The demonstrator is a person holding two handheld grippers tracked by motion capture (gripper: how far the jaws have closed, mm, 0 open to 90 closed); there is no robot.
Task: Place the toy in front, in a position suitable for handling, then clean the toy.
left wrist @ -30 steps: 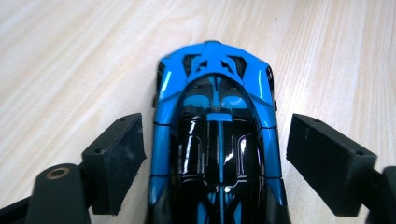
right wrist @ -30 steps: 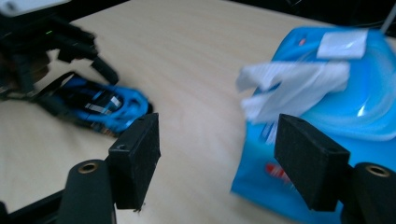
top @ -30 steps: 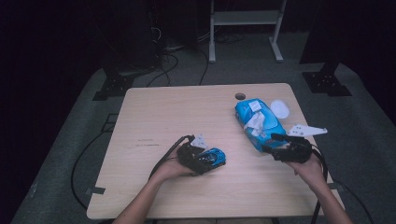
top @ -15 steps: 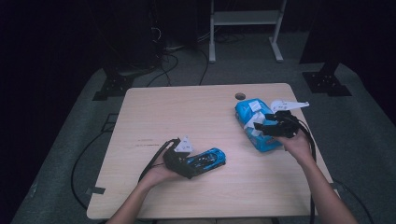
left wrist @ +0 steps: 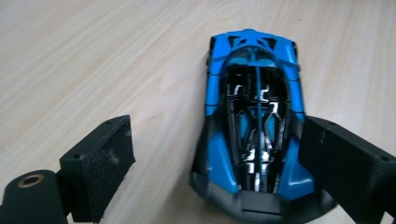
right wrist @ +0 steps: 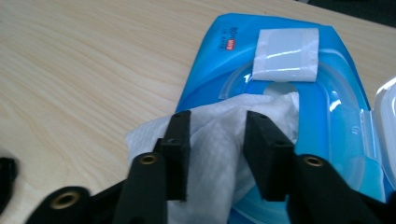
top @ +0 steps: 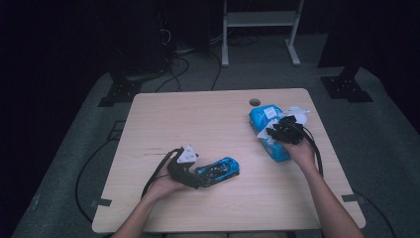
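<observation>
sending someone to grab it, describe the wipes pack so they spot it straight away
On the wooden table, look to the far right, just past the small round hole in the top. The wipes pack lies there under the right gripper: a soft blue packet with a white wipe sticking out of its open lid, unlike the hard blue toy car nearer the front.

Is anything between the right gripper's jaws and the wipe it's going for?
Nothing visible. In the right gripper view the right gripper has its jaws on either side of the white wipe that sticks out of the blue wipes pack; they have just been closing on it.
</observation>
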